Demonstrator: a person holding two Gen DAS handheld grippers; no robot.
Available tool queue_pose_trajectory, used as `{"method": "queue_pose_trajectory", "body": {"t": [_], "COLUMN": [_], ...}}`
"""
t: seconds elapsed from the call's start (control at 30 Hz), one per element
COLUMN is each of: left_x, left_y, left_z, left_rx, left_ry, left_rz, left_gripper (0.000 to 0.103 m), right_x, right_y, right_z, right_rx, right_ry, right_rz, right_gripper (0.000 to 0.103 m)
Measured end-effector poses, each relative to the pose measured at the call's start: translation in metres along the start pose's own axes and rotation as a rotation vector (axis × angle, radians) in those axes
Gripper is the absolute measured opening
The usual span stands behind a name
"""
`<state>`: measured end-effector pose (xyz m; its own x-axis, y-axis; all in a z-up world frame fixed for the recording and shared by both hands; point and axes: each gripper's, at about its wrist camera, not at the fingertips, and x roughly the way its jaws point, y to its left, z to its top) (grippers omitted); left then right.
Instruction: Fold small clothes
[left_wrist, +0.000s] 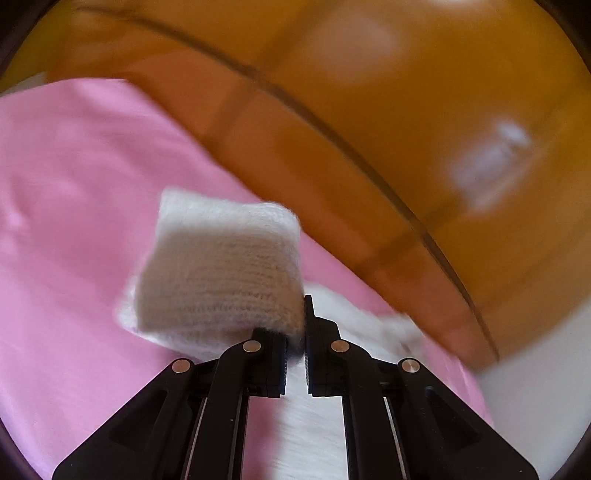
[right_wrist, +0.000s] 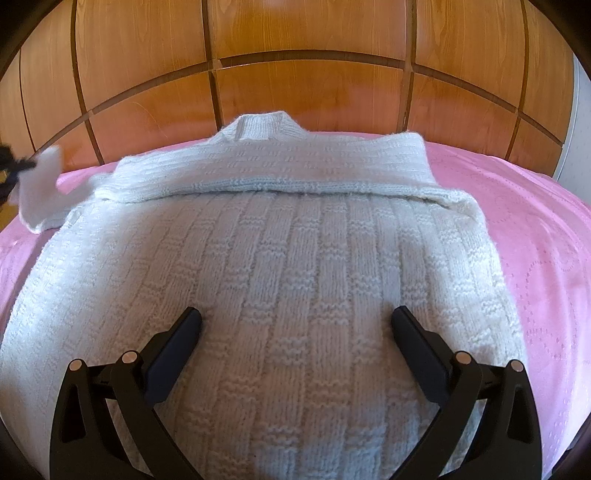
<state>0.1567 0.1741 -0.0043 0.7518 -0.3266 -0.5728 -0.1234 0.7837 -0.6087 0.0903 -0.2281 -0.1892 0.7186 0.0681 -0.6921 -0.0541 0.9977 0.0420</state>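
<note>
Between the nearly closed jaws of the left gripper (left_wrist: 294, 345) a sleeve cuff (left_wrist: 221, 269) of the white knitted sweater (right_wrist: 280, 280) is pinched and held lifted off the pink bedspread (left_wrist: 74, 221). Beyond it, the sweater's body is seen spread flat, collar (right_wrist: 264, 125) toward the wooden headboard (right_wrist: 314, 55) — its long axis running away from the right gripper (right_wrist: 295, 325), whose jaws stand wide apart and empty over the lower body. The right sleeve (right_wrist: 436, 184) is already laid across the chest. The held left sleeve lies at the sweater's far left edge, so the coming fold is judged to run rightward across the chest — a move for which the left hand is better placed.
</note>
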Motion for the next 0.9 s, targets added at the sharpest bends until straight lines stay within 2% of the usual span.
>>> {"method": "queue_pose_trajectory", "body": {"t": [0.17, 0.23, 0.3, 0.33, 0.37, 0.43, 0.5, 0.67, 0.73, 0.9], "left_x": [0.045, 0.053, 0.056, 0.063, 0.06, 0.048, 0.04, 0.025, 0.027, 0.029], "left_y": [-0.075, -0.087, -0.095, -0.095, -0.095, -0.089, -0.082, -0.049, -0.046, -0.045], "left_z": [-0.062, -0.081, -0.098, -0.1, -0.107, -0.121, -0.133, -0.151, -0.155, -0.165], "left_rx": [0.162, 0.19, 0.231, 0.24, 0.242, 0.263, 0.295, 0.27, 0.285, 0.334], "left_ry": [0.14, 0.177, 0.214, 0.222, 0.215, 0.193, 0.186, 0.169, 0.163, 0.122], "left_rz": [-0.072, -0.083, -0.078, -0.065, -0.053, -0.05, 0.002, 0.072, 0.086, 0.104], "left_gripper": [0.006, 0.007, 0.031, 0.06, 0.07, 0.07, 0.07, 0.07, 0.07, 0.07], "right_x": [0.0, 0.0, -0.001, -0.001, -0.001, -0.001, -0.001, -0.006, -0.014, -0.009], "right_y": [-0.001, -0.001, -0.001, -0.001, -0.001, -0.001, 0.0, 0.007, 0.02, 0.074], "right_z": [0.001, 0.001, 0.0, 0.0, 0.0, 0.0, 0.0, 0.013, 0.024, 0.048], "right_rx": [0.007, 0.011, 0.014, 0.014, 0.015, 0.015, 0.014, 0.004, -0.013, -0.108], "right_ry": [-0.004, -0.006, -0.007, -0.008, -0.008, -0.008, -0.006, 0.026, 0.016, 0.062], "right_rz": [0.007, 0.011, 0.012, 0.013, 0.013, 0.013, 0.012, 0.015, 0.122, 0.322], "right_gripper": [0.101, 0.101, 0.101, 0.101, 0.101, 0.101, 0.101, 0.101, 0.099, 0.093]}}
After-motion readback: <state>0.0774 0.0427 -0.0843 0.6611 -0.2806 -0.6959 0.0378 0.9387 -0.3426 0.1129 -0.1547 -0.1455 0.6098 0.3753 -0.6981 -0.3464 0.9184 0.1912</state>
